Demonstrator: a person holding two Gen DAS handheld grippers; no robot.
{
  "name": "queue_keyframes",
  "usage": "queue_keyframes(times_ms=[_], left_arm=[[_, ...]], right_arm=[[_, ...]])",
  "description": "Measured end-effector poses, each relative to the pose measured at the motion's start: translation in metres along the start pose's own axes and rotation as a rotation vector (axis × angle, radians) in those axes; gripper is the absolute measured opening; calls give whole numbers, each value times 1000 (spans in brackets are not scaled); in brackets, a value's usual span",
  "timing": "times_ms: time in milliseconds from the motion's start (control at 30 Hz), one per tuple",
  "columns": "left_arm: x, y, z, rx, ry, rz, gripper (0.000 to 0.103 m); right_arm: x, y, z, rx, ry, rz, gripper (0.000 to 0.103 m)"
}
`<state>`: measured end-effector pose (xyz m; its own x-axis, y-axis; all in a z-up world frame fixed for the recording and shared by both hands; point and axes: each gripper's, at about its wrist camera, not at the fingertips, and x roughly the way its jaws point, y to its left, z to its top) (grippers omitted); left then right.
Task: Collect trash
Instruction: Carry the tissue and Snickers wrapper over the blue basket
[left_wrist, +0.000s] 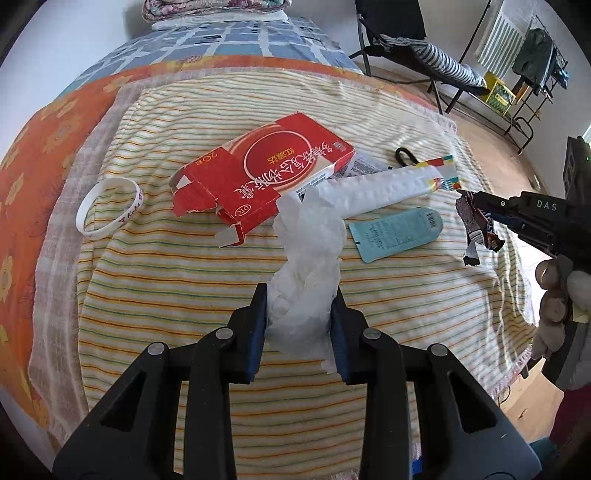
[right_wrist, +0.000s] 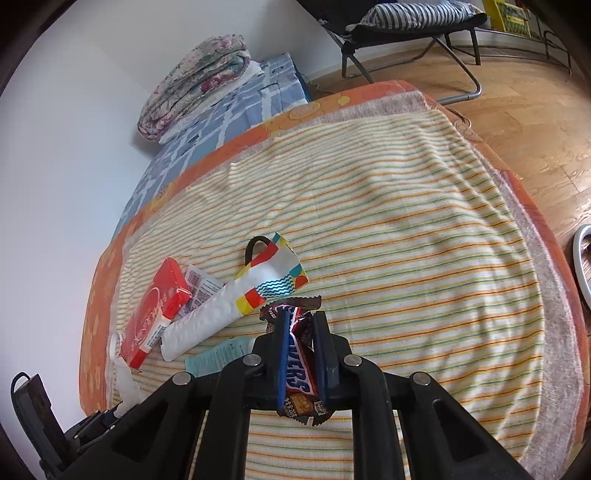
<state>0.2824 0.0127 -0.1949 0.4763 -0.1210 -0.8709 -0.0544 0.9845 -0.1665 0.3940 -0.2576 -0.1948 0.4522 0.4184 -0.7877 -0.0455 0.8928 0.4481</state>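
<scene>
Over on the left side of the striped blanket (left_wrist: 207, 325), a white wristband (left_wrist: 109, 206) lies flat by itself, apart from the rest of the litter. Next along sits a torn red cardboard box (left_wrist: 266, 177), its flaps hanging open, with a printed leaflet (left_wrist: 364, 164) poking out from under its far end. The left gripper (left_wrist: 299, 314) is clamped on a crumpled white tissue (left_wrist: 308, 266), which bulges up between the two fingers and rises toward the box. A long white wrapper with a colourful end (left_wrist: 388, 188) stretches rightward from the tissue, and a black loop (left_wrist: 404, 155) lies just beyond it. Below that wrapper a light blue sachet (left_wrist: 397, 230) rests flat on the blanket. Further right, the right gripper (right_wrist: 301, 350) squeezes a brown Snickers wrapper (right_wrist: 299, 376), holding it lifted just beside the colourful wrapper end, its ragged ends sticking out past the fingers on both sides.
</scene>
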Motion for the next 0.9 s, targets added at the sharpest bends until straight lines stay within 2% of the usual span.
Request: queue_keyframes(times_ms=[467,900], left_arm=[[-50,9,-17,8,-53,-29,30],[-109,11,-58,39,-110,-84,30]], right_arm=[[-47,35,-17,-139,-48,17,11],[-95,99,-96,-330,-41,121,11]])
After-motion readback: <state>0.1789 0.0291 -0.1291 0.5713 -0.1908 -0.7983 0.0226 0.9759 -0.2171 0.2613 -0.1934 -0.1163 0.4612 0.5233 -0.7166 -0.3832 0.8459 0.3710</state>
